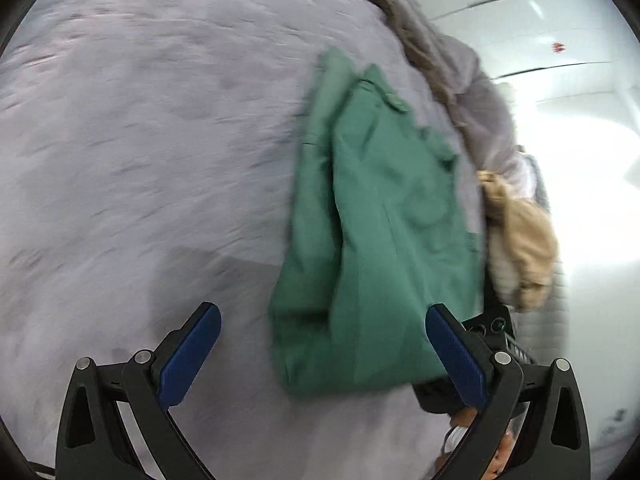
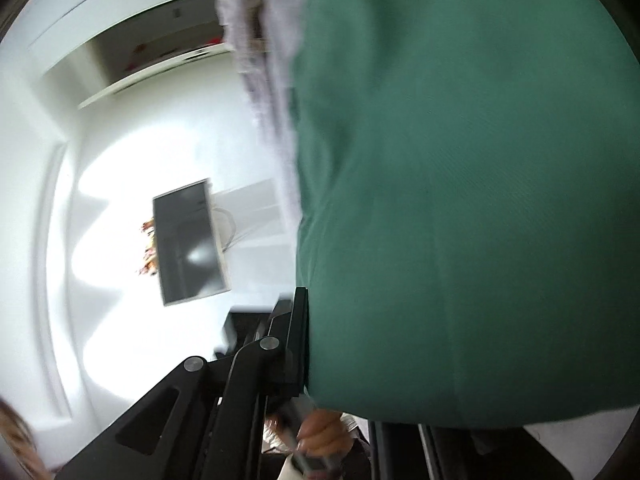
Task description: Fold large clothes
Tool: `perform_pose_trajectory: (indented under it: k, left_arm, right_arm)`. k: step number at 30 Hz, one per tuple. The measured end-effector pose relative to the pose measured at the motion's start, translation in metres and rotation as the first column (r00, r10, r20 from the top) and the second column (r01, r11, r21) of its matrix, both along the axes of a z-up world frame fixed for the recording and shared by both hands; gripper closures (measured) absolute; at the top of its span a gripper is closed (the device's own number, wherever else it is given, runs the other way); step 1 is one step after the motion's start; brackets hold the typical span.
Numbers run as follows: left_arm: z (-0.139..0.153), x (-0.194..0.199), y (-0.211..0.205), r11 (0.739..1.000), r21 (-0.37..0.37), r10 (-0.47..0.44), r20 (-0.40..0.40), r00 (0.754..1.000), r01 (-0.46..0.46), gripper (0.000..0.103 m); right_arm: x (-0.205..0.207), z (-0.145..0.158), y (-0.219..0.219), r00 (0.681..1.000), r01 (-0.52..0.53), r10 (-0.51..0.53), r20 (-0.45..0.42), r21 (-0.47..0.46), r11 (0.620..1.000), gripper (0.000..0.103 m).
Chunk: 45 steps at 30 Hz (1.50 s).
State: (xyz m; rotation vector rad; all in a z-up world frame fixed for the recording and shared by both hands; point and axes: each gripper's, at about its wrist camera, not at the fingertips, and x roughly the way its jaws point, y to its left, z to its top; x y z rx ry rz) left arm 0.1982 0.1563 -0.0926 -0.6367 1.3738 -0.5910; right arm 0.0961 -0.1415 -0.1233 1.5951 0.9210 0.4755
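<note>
A green garment [image 1: 380, 220] lies crumpled lengthwise on the lilac-grey bed cover [image 1: 140, 140]. My left gripper [image 1: 323, 312] hovers open over its near end. The blue left pad [image 1: 192, 356] is over bare cover and the right pad [image 1: 456, 356] is over the garment's near right corner. In the right wrist view the green garment [image 2: 460, 200] fills the right half and drapes over my right gripper [image 2: 310, 300]. Its one visible finger [image 2: 298, 340] sits near the middle, pressed against the cloth. The other finger is hidden. The right gripper is shut on the garment's edge.
A tan garment [image 1: 524, 248] and pale knitwear lie bunched at the bed's right edge. A grey-brown blanket [image 1: 420, 40] runs along that edge. White cupboards [image 1: 540, 20] stand beyond. A dark screen [image 2: 188, 240] hangs on the white wall. A person's hand [image 2: 320, 432] shows below.
</note>
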Motion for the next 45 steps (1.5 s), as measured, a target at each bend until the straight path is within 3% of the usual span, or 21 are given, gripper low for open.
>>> perform_pose_trajectory:
  k: [4, 6, 9, 12, 13, 15, 19, 21, 23, 25, 29, 32, 36, 38, 40, 42, 44, 45]
  left_arm:
    - [-0.006, 0.033, -0.035, 0.980, -0.191, -0.070, -0.032, 0.997, 0.062, 0.000]
    - [-0.005, 0.045, -0.053, 0.970, -0.224, -0.100, -0.033, 0.994, 0.090, 0.000]
    - [-0.003, 0.053, -0.089, 0.978, -0.134, -0.160, -0.014, 0.987, 0.157, 0.003]
    - [-0.009, 0.050, -0.117, 0.969, 0.073, -0.237, -0.007, 0.971, 0.237, 0.064]
    - [-0.013, 0.048, -0.122, 0.961, 0.119, -0.251, -0.015, 0.968, 0.251, 0.069]
    - [-0.012, 0.045, -0.123, 0.960, 0.137, -0.248, 0.006, 0.969, 0.245, 0.072]
    - [-0.003, 0.040, -0.123, 0.969, 0.143, -0.210, 0.042, 0.977, 0.202, 0.078]
    - [0.006, 0.036, -0.123, 0.969, 0.162, -0.200, 0.079, 0.977, 0.185, 0.080]
    - [0.014, 0.038, -0.130, 0.970, 0.173, -0.194, 0.113, 0.975, 0.173, 0.081]
    - [0.032, 0.039, -0.138, 0.972, 0.172, -0.190, 0.156, 0.969, 0.162, 0.081]
    - [0.069, 0.031, -0.173, 0.966, 0.171, -0.229, 0.229, 0.946, 0.192, 0.081]
    - [0.099, 0.018, -0.221, 0.935, 0.248, -0.323, 0.310, 0.894, 0.252, 0.081]
    - [0.129, -0.001, -0.300, 0.891, 0.320, -0.433, 0.386, 0.814, 0.322, 0.081]
    - [0.137, -0.014, -0.345, 0.853, 0.376, -0.503, 0.413, 0.759, 0.361, 0.081]
    - [0.134, -0.029, -0.396, 0.799, 0.444, -0.584, 0.413, 0.699, 0.405, 0.081]
    - [0.120, -0.048, -0.448, 0.727, 0.517, -0.670, 0.388, 0.633, 0.452, 0.081]
    - [0.097, -0.063, -0.490, 0.660, 0.569, -0.733, 0.346, 0.585, 0.491, 0.080]
    - [0.082, -0.069, -0.507, 0.628, 0.594, -0.756, 0.316, 0.573, 0.502, 0.080]
  right_arm:
    - [0.002, 0.011, -0.004, 0.999, -0.042, 0.043, 0.016, -0.060, 0.997, 0.095]
    - [0.000, 0.007, 0.003, 0.997, -0.078, 0.078, -0.010, -0.089, 0.993, 0.095]
    - [-0.008, -0.003, 0.009, 0.985, -0.163, 0.152, -0.082, -0.157, 0.974, 0.090]
    - [-0.017, 0.007, 0.005, 0.958, -0.286, 0.271, -0.097, -0.229, 0.930, 0.090]
    - [-0.021, 0.013, 0.002, 0.951, -0.310, 0.297, -0.087, -0.254, 0.916, 0.090]
    - [-0.034, 0.032, -0.016, 0.945, -0.321, 0.321, -0.058, -0.345, 0.882, 0.090]
    - [-0.048, 0.060, -0.075, 0.984, -0.171, 0.172, -0.052, -0.559, 0.811, 0.090]
    - [-0.042, 0.052, -0.104, 0.990, -0.134, 0.084, -0.109, -0.626, 0.768, 0.091]
    - [-0.029, 0.030, -0.111, 0.985, -0.160, 0.080, -0.150, -0.667, 0.728, 0.094]
    - [-0.025, -0.010, -0.109, 0.967, -0.230, 0.106, -0.230, -0.618, 0.752, 0.095]
    - [-0.035, -0.027, -0.121, 0.980, -0.156, 0.064, -0.191, -0.522, 0.839, 0.095]
    - [-0.052, -0.023, -0.137, 0.987, -0.117, 0.053, -0.153, -0.446, 0.887, 0.095]
    - [-0.086, -0.003, -0.170, 0.995, -0.051, 0.006, -0.102, -0.437, 0.898, 0.091]
    - [-0.113, 0.004, -0.197, 0.995, 0.021, -0.060, -0.079, -0.425, 0.905, 0.091]
    - [-0.132, 0.007, -0.213, 0.991, 0.068, -0.108, -0.073, -0.417, 0.906, 0.091]
    - [-0.151, 0.002, -0.231, 0.985, 0.110, -0.153, -0.078, -0.395, 0.912, 0.091]
    - [-0.168, -0.010, -0.246, 0.977, 0.131, -0.184, -0.108, -0.374, 0.918, 0.091]
    - [-0.176, -0.013, -0.248, 0.975, 0.133, -0.188, -0.120, -0.367, 0.921, 0.091]
